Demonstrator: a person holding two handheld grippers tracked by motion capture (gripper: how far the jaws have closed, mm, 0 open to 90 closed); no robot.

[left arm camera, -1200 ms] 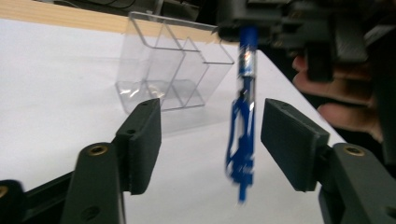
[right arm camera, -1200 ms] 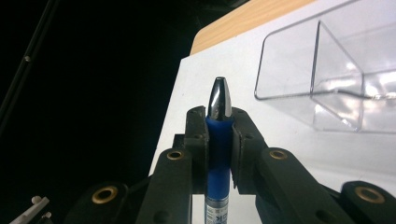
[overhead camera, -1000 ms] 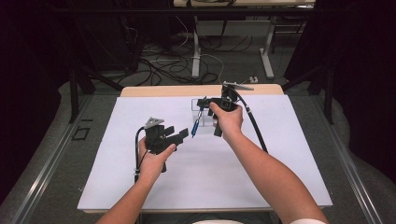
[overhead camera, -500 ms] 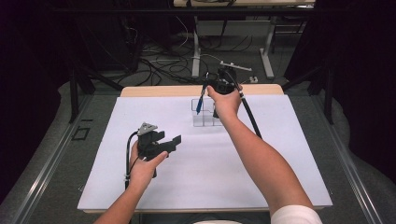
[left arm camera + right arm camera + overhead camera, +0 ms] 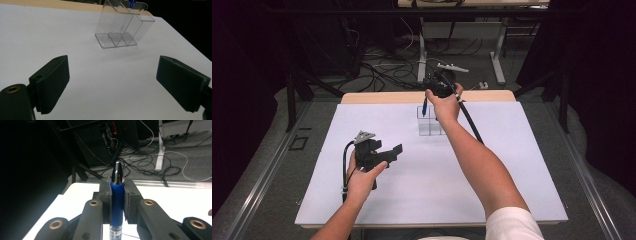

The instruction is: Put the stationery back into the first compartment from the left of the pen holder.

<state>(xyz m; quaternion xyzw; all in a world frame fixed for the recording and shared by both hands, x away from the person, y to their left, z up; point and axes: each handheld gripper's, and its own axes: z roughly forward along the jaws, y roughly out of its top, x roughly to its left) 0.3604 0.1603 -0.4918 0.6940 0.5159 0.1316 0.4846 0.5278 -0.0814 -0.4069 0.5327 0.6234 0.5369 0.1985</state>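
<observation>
Blue pen [image 5: 117, 202], clear organizer [image 5: 122, 27], white table [image 5: 422, 185], seemingly plain.

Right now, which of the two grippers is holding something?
The right gripper, raised above the clear organizer, clamps a blue pen; the left gripper is open and empty.

Small dark print runs along the clear barrel of the blue pen [image 5: 117, 202], at the bottom edge of the right gripper view; it is too blurred to read
</observation>
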